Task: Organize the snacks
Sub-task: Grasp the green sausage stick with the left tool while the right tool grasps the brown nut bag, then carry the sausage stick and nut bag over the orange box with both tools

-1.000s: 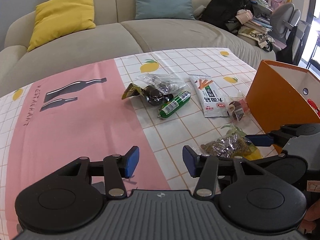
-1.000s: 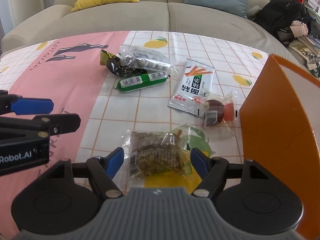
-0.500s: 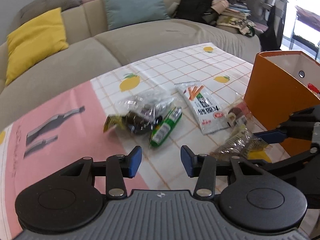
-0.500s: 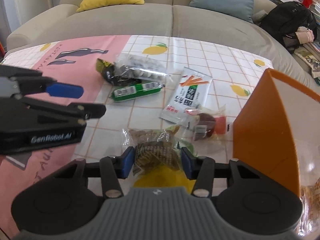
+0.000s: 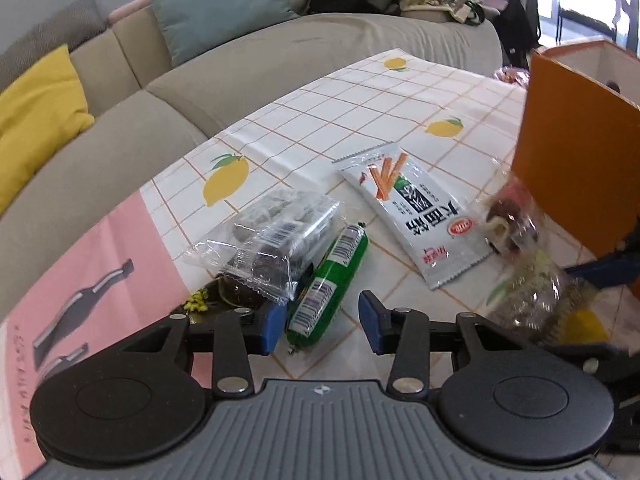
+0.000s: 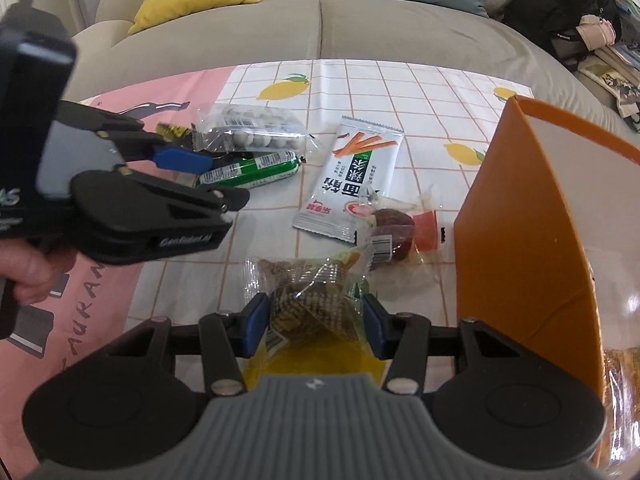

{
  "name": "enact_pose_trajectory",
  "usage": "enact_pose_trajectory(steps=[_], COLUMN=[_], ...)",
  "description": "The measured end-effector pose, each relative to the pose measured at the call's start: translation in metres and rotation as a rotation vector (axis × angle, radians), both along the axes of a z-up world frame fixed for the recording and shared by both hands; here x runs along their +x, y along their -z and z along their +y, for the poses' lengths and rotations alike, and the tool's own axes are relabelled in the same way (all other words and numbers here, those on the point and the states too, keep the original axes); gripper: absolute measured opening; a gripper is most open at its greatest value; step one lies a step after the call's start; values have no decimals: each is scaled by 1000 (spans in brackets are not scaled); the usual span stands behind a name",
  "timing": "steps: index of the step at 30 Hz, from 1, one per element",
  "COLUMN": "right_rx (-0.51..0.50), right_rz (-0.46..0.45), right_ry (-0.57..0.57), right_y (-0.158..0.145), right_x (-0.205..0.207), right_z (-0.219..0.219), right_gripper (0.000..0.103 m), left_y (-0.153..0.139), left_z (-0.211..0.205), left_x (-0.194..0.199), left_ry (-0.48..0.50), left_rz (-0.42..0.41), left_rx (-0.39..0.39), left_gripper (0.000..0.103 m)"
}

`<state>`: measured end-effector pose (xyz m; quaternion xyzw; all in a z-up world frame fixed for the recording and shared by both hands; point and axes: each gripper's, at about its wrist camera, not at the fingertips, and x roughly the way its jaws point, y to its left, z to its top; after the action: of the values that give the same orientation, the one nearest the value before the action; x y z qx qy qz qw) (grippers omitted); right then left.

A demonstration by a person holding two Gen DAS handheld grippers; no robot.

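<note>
Both right gripper [image 6: 312, 326] jaws squeeze the brown snack packet [image 6: 310, 300]; left gripper [image 5: 322, 322] gapes.

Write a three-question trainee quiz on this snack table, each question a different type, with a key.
1. True or false: the right gripper is shut on the clear packet of brown snacks.
2. Multiple choice: what lies between the left gripper fingers? A) the white packet with orange sticks B) the near end of the green sausage C) nothing
3. Fill in: the orange box stands to the ___ of the snacks in the right wrist view.

Key
1. True; both pads press the packet.
2. B; the green sausage sits in the open gap, and the white packet lies farther off.
3. Right.
</note>
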<state>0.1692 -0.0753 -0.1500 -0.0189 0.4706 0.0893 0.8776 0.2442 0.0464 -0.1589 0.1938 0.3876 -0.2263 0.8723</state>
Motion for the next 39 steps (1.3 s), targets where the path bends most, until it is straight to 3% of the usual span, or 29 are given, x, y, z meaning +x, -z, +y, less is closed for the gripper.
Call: enact_pose_trajectory(steps=[2,6,9,17,23,26,31,34,36,39], right_rx=[2,-1,3,0,15,16,16,13,14,10], right_rz=[-2,-7,-3,11,35,44,59,63,67,69], right_ry=[3,3,7,7,16,6,-12,-16,-14,-13], right_y=[0,0,-1,-1,-3,-4,-5,-5,-5,-5], right_x=[0,-2,-3,-6,-15,-20,-30,-33,-34,-34], right_z=[0,1,0,2,4,6,11,12,11,10], right_gripper=[50,50,50,50,49,49,49,49,49,50], left_y=[1,5,3,-5,-10,-12,-13,-12,-11,-9], left_z=[0,-3,-4,2,26,30,29,31,33,33], left_x=[4,6,1,-30,-61,-81,-97,-95,-92,-85], left_ry=[-12,-40,-65,-171,-334,-378,-389,-394,-404,-404], left_rz=[13,31,52,156,317,354,376,360,343,320], left_rx=[-13,-11,-9,7,-101,-123,-126,-135,-156,-169], left_gripper=[50,35,30,26,26,26,27,32,43,45])
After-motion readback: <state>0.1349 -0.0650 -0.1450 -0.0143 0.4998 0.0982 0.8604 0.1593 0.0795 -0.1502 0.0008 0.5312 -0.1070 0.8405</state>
